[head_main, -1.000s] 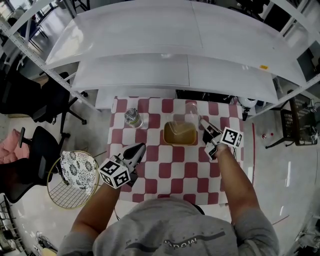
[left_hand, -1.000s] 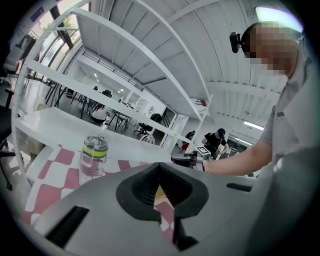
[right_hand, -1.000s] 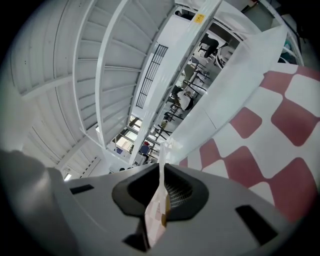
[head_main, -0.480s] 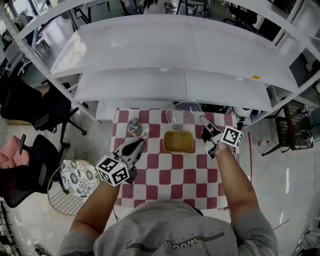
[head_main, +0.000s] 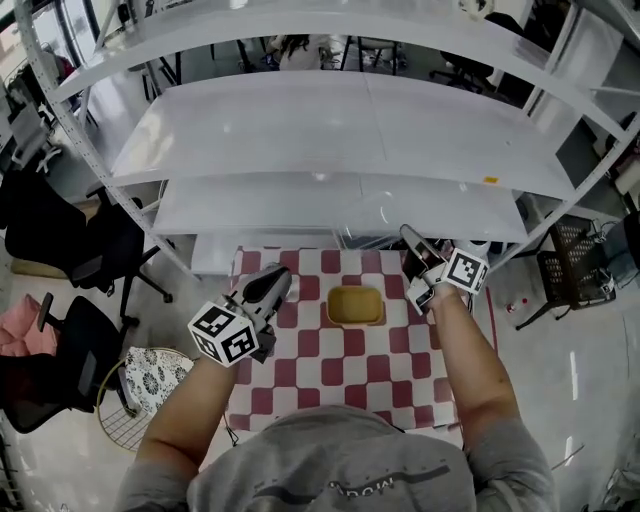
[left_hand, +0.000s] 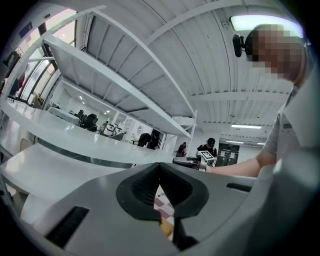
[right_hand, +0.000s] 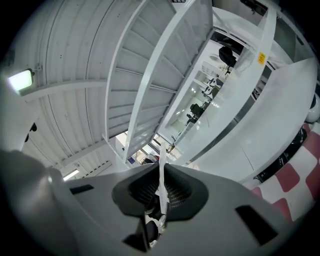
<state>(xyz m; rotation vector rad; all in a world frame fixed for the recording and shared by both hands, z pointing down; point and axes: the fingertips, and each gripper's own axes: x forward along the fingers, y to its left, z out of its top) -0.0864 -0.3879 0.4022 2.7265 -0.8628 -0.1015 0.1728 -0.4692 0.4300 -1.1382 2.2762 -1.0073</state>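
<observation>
A tan tray (head_main: 355, 305) sits in the middle of the red-and-white checked table (head_main: 330, 360). My right gripper (head_main: 408, 236) is raised above the table's far right corner, shut on a thin clear plastic film (head_main: 375, 215) that hangs faintly before the shelf. In the right gripper view the film (right_hand: 160, 155) stands as a white strip between the closed jaws of the right gripper (right_hand: 161, 172). My left gripper (head_main: 278, 274) hovers over the table's left side, shut and holding nothing. Through the slit of the left gripper (left_hand: 160, 175) I see a bit of the tray (left_hand: 166, 227).
White metal shelves (head_main: 330, 130) rise behind the table. Black office chairs (head_main: 60, 240) stand at the left, with a round wire basket (head_main: 135, 385) holding patterned cloth. A black wire bin (head_main: 565, 275) stands at the right. People are far off in the background.
Both grippers have risen. The right one has lifted the clear film up off the tray toward the shelf. The bottle at the table's far left is no longer in sight.
</observation>
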